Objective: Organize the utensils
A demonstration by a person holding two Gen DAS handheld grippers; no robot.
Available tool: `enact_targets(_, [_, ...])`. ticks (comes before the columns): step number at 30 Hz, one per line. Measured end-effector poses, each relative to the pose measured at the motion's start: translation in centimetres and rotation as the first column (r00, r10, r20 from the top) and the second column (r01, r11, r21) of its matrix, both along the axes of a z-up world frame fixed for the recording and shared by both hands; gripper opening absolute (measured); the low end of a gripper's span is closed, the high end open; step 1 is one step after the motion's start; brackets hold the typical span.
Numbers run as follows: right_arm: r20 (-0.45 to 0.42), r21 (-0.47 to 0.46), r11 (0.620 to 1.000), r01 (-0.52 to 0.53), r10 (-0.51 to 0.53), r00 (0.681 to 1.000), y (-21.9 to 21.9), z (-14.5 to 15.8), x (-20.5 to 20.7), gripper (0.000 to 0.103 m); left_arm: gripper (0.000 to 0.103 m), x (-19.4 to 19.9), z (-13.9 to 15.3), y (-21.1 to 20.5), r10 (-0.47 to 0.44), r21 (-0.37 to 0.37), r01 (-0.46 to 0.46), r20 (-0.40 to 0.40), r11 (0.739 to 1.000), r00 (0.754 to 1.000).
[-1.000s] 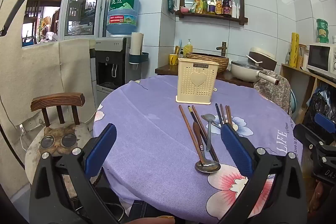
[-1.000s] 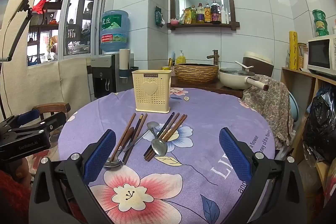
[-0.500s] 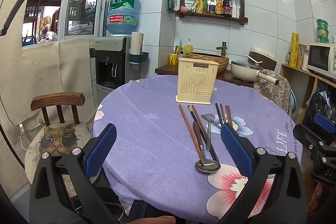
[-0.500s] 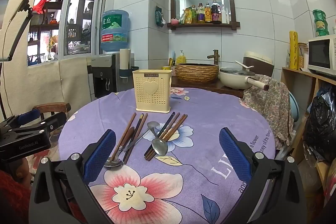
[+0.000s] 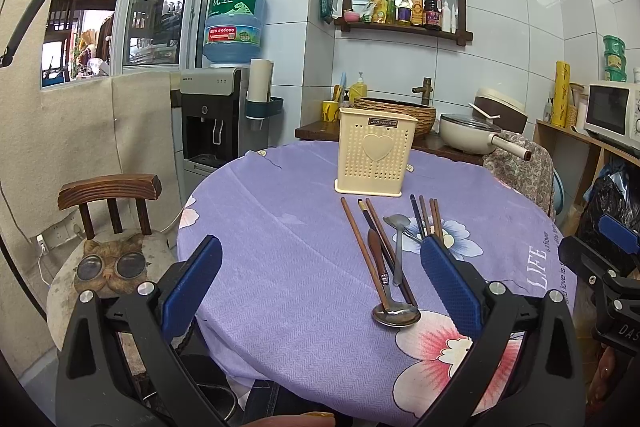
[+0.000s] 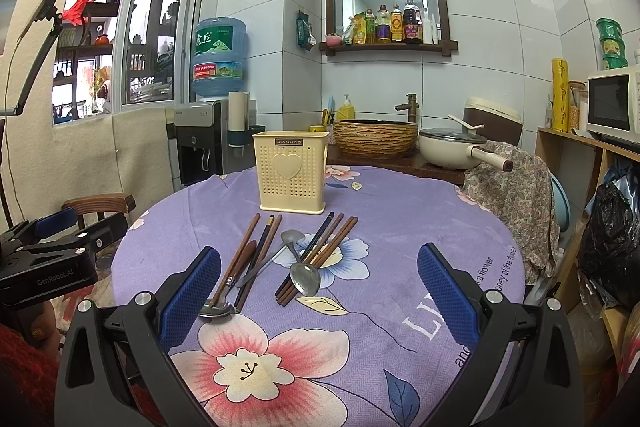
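Both grippers held over a round table, jaws wide apart, nothing gripped.

Left gripper [image 5: 320, 283] and right gripper [image 6: 320, 285] poised above the purple floral tablecloth [image 6: 400, 211]. Loose on the cloth, in front of the cream perforated utensil holder [image 6: 290, 171]: brown chopsticks [image 6: 320, 259], a wooden-handled spoon [image 6: 224, 289], a metal spoon [image 6: 305, 277]. Holder upright, near the table's far edge.

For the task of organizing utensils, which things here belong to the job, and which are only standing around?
Belong to the job:
cream utensil holder
wooden chopsticks
metal spoon
wooden-handled spoon

Only standing around:
water dispenser
woven basket
cream pan
microwave
wooden chair
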State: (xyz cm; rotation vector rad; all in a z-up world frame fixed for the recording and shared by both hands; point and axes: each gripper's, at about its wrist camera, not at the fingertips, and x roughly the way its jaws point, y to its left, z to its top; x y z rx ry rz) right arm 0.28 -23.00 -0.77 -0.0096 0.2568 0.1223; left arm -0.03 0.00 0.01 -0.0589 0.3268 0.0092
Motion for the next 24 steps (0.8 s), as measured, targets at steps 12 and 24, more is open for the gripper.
enact_targets(12, [-0.002, 0.000, 1.000, 0.001, -0.001, 1.000, 0.07, -0.07, 0.10, 0.097, 0.098, 0.03, -0.01, 0.00, 0.000, -0.001, 0.000, -0.003, 1.000, 1.000])
enact_targets(24, [-0.003, -0.001, 1.000, 0.001, -0.001, 1.000, 0.10, -0.13, 0.17, 0.097, 0.098, 0.28, -0.71, 0.26, 0.000, 0.000, 0.000, -0.004, 1.000, 1.000])
